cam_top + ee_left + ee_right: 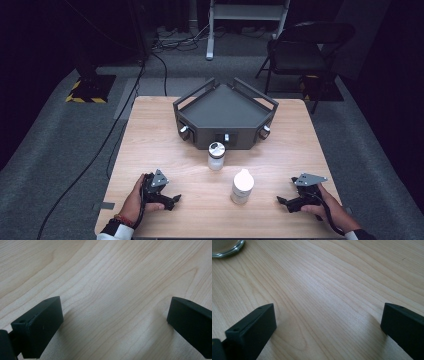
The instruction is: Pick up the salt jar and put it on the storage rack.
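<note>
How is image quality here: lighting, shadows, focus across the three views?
High view: table brightly lit, surroundings nearly black, bottle slightly overexposed. Left gripper view: wood grain sharp, soft shadows beside the open jaws. Right gripper view: the same, glass jar base cropped at the corner and a little blurred.

The high view looks forward and down from above the near edge of the pale wooden table (165, 135), taking in its whole top and the grey floor beyond. Each gripper view sits low and close over the wood grain, looking along two black jaws; all three views share the tabletop.
</note>
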Demonstrator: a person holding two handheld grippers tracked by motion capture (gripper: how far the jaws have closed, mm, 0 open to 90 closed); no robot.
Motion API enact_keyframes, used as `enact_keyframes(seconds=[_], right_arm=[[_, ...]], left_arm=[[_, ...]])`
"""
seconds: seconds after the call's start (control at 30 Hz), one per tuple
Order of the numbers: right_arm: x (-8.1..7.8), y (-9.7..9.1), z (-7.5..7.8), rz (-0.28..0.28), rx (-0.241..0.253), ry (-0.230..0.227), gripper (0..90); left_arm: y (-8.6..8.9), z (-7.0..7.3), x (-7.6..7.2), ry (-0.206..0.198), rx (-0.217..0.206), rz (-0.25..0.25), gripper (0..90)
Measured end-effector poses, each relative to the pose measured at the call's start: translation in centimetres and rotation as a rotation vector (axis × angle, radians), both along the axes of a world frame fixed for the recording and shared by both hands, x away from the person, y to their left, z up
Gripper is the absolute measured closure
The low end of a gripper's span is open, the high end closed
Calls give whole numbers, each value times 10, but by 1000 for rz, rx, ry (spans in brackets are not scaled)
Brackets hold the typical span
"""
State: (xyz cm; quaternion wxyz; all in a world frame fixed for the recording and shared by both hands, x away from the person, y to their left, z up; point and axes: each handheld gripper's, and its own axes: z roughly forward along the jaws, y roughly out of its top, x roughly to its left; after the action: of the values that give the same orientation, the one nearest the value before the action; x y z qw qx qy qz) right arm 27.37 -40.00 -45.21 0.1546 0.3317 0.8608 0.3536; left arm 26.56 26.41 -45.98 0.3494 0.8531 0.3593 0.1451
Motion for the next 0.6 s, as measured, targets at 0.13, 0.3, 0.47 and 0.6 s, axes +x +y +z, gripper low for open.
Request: enact_keyframes(seconds=[0.13,0.3,0.47,0.6], right_arm=[[0,0,0,3,0,0,0],[2,0,0,6,0,3,0],[3,-1,0,13,0,3,0],[3,-1,0,15,1,2,0]], left_arm=[[0,0,-1,-1,0,2,0],[1,0,-2,0,1,3,0],[1,0,-2,0,1,4,0],[1,0,-3,0,1,5,0]])
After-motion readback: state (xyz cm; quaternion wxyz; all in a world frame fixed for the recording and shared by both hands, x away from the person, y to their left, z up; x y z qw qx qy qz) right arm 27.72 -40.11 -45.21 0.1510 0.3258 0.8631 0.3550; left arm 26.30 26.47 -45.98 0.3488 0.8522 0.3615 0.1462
